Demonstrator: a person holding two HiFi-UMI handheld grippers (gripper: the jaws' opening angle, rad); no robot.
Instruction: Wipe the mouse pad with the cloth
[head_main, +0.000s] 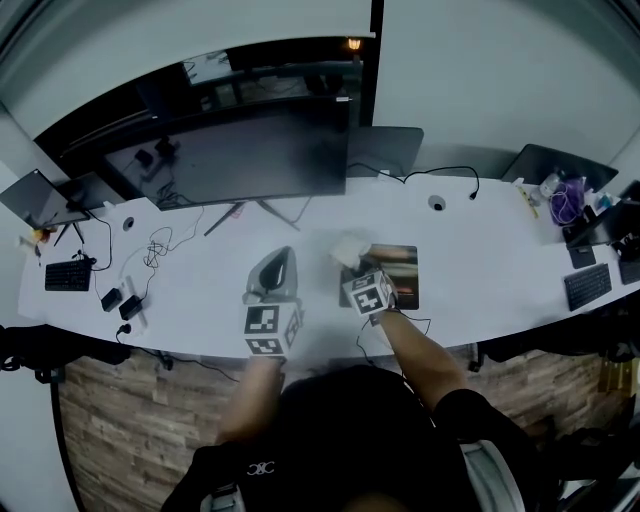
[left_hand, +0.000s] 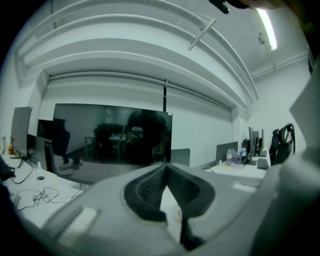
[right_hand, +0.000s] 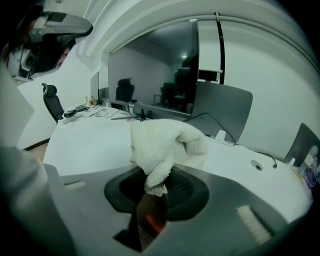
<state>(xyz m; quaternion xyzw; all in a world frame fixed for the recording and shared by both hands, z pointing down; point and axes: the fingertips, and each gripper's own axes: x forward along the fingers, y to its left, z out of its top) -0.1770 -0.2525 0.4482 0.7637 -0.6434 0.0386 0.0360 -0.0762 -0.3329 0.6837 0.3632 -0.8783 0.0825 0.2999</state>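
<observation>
- Right hand-held gripper (right_hand: 158, 176) is clamped on the white cloth (right_hand: 162, 140); a fold of it is pinched between the jaws and the rest bunches out past the tips.
- From my head view, that right hand-held gripper (head_main: 358, 268) holds the cloth (head_main: 350, 249) at the far left corner of the mouse pad (head_main: 400, 272). I cannot tell whether the cloth touches the pad.
- The dark mouse pad lies near the front edge of the white table (head_main: 480, 250), just right of its middle.
- My left hand-held gripper (left_hand: 165, 167) has its jaws together at the tips, with nothing between them.
- It sits over the table's front edge, left of the mouse pad and apart from it.
- A wide monitor (head_main: 240, 155) stands along the table's far edge.
</observation>
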